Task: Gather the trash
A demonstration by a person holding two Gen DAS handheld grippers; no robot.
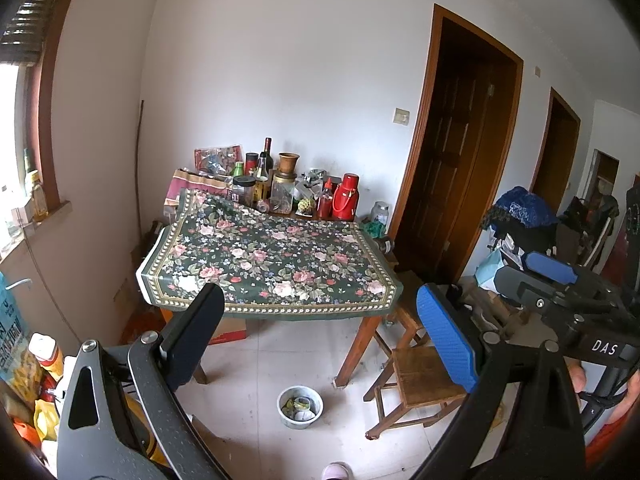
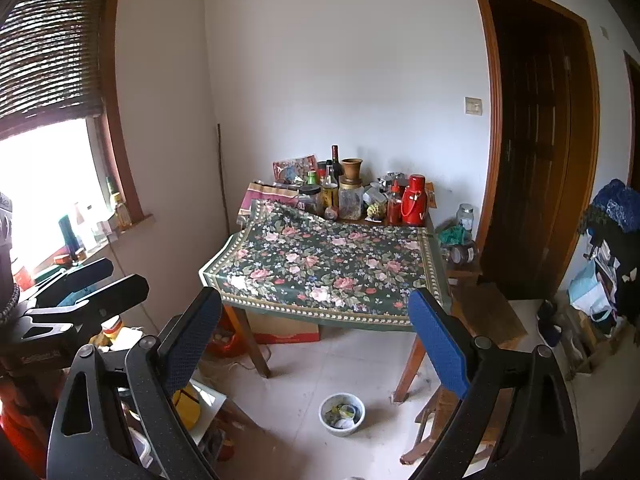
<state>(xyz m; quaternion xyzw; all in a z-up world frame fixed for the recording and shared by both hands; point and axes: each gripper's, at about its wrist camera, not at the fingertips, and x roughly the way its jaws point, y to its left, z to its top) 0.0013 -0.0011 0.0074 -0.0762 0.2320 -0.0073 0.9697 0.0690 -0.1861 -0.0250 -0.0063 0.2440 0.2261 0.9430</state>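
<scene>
Both held high above the pale tiled floor point(image 1: 280, 360), facing a wooden desk point(image 1: 360, 344) under a dark green floral tablecloth point(image 1: 272, 264). Left hand-held gripper point(image 1: 320, 328) spread wide, black finger point(image 1: 192, 332) and blue-padded finger point(image 1: 448, 336) far apart, nothing between. Right hand-held gripper point(image 2: 316, 332) likewise wide and empty.

Task's thing: small round white bowl holding scraps of trash point(image 1: 300, 407) point(image 2: 341, 414), upright on the floor, mouth up, near the desk's front right leg; round, so no clear long axis. Well apart from both grippers.

Left wrist view only: low wooden stool point(image 1: 424, 384) seen whole just right of the bowl, a toe of pale footwear point(image 1: 336, 472) at the bottom edge, the right gripper's blue pad point(image 1: 552, 268) off to the right. Right wrist view only: bright window point(image 2: 44, 184) under a woven blind point(image 2: 48, 48), bottles along the sill, the left gripper's dark fingers point(image 2: 100, 288) at far left.

Shared: crowd of bottles and jars at the desk's rear, with a red thermos flask point(image 1: 346, 196) point(image 2: 414, 200); dark brown door point(image 1: 452, 160) point(image 2: 532, 128) to the right.
</scene>
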